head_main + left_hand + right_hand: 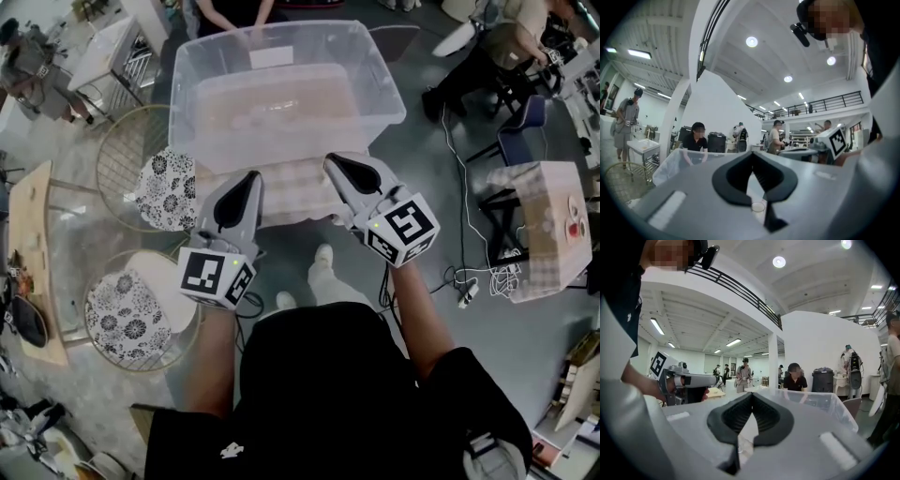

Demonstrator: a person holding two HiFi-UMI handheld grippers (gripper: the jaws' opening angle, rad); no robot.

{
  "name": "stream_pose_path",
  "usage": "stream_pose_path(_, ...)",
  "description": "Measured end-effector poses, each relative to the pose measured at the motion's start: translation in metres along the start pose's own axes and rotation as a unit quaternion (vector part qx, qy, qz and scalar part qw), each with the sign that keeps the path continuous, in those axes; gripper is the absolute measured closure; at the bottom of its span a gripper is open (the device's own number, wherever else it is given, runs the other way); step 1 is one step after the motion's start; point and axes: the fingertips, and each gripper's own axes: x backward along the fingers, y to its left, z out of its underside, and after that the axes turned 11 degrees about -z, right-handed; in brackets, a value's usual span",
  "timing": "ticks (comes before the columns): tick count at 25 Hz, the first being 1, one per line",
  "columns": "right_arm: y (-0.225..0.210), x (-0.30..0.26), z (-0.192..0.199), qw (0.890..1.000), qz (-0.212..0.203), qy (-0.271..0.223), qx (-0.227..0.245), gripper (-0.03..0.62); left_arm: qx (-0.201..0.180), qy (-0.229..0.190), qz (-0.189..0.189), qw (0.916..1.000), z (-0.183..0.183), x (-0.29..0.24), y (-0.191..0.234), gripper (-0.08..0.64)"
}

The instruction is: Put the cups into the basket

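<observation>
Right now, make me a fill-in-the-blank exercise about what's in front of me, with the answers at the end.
1. The left gripper and the right gripper both have their jaws ____, with nothing between them.
2. On the person's left stand ____ round wire baskets.
3. The cloth in each basket bears a black-and-white ____ pattern.
4. The bin ahead of the grippers is made of clear ____.
Missing words: shut; two; floral; plastic.
</observation>
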Motion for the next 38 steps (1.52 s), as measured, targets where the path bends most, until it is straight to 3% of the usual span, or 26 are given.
stream_pose_path(22, -0.097, -0.033, 0.023, 0.999, -0.04, 0.004, -0.021, 0.591, -0.005, 0.016, -0.035, 0.9992, 0.01, -0.096, 0.009, 0.554)
stream_pose_path(38, -0.131, -0.026, 0.056, 0.995, -0.082, 0.024, -0.046, 0.591, -0.004, 0.031, -0.06, 0.9977, 0.018, -0.137, -0.008, 0.554)
